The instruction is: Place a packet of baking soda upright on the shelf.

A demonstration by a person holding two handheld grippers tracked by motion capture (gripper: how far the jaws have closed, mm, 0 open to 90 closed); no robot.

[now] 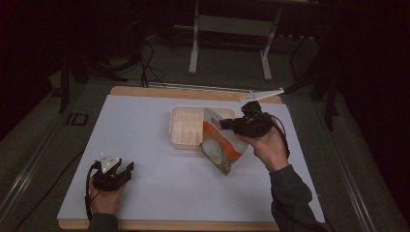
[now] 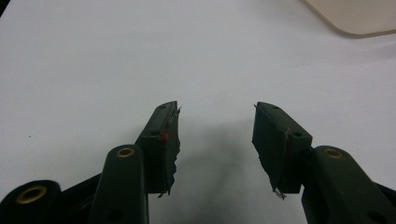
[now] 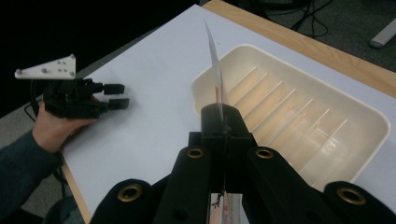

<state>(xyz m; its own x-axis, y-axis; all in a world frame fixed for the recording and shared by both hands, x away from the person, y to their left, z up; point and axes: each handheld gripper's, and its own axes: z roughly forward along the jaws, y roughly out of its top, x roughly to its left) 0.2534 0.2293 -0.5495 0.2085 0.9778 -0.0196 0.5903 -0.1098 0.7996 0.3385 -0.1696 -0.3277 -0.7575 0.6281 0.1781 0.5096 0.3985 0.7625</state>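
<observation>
Left gripper (image 2: 215,140): matte black jaws, brass-ringed pivot holes, grey three-cornered plate on top, black cable at 6 o'clock. Dark grey sleeves (image 1: 292,186).

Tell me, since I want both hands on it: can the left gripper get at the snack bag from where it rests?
Probably yes. The left gripper sits open on the white table, with bare surface between it and the snack bag, which the right gripper holds pinched beside the cream tray.

left gripper (image 2: 215,135): jaws apart, low | right gripper (image 3: 223,116): jaws clamped, raised
</observation>
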